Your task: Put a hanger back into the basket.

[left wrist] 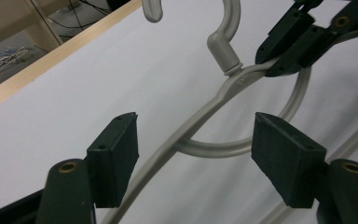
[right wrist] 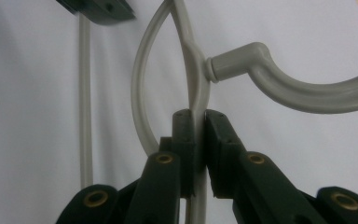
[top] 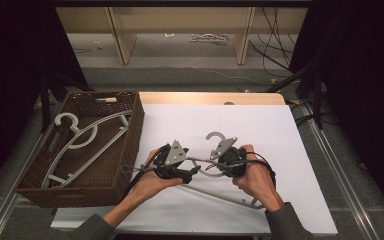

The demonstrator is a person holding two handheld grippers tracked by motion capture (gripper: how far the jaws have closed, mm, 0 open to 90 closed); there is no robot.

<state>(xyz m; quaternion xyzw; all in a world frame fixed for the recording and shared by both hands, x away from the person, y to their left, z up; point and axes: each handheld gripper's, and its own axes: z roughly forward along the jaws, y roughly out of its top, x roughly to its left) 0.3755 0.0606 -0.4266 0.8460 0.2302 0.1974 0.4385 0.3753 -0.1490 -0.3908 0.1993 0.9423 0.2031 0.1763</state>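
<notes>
The grey hanger (top: pixel 215 165) lies on the white table surface (top: pixel 280 130), just to the right of the wicker basket (top: pixel 130 145), which serves as the reference landmark. The hanger hook (top: pixel 215 136) points toward the far edge of the table.

Right gripper (right wrist: pixel 198 119): jaws closed on the hanger's arm just below the hook neck, pads pressing on the bar from both sides. In the high view this gripper (top: pixel 228 161) sits farther from the basket than the left one.

Left gripper (left wrist: pixel 193 144): jaws apart, with the hanger's arm running between the two pads without touching either. In the high view this gripper (top: pixel 172 162) sits close beside the basket's right wall.

Inside the basket, more grey hangers (top: pixel 85 137) lie flat on the bottom, hooks toward the far wall.

No brand, label or writing can be read on the hanger, the grippers or the basket.
</notes>
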